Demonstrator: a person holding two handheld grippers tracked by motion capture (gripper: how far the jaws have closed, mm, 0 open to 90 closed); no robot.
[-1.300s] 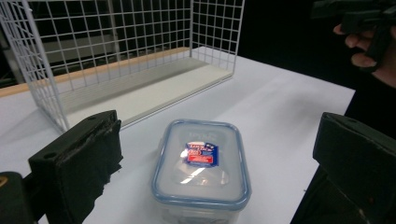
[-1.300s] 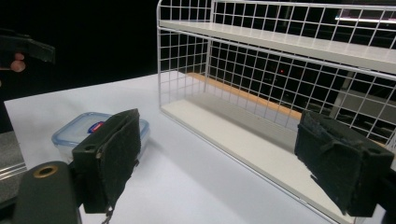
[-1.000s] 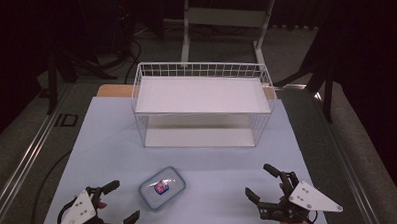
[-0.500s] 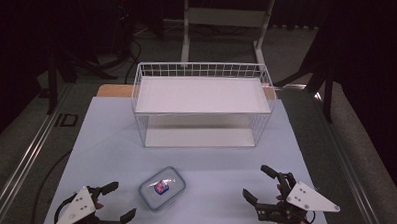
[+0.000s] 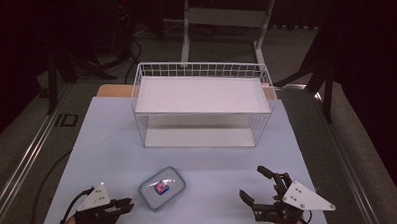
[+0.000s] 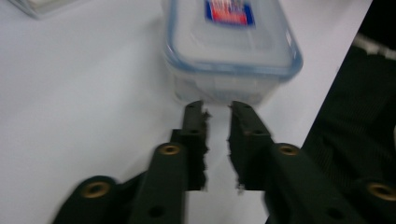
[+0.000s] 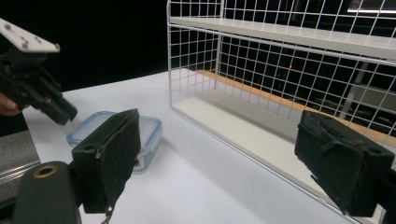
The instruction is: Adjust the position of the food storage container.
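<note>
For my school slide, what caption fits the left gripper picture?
The left gripper, jaws just closed to a narrow gap, points at the clear lidded box.

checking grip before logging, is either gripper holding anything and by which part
Nothing held: left gripper, jaws just closed nearly shut, is short of the clear blue-rimmed plastic box; right gripper is open.

On the pale blue table [image 5: 112, 140] in front of us sits a clear lidded box [image 5: 162, 188] with a red and blue label on top. Our left gripper [image 5: 127, 204] rests near the bottom edge, just left of the box; its jaws have just been closing and now stand nearly together with nothing between them. Our right gripper [image 5: 256, 187] sits well apart on the other side, jaws spread wide over bare table. Farther back stands a white wire shelf [image 5: 201, 94] with two white boards.
</note>
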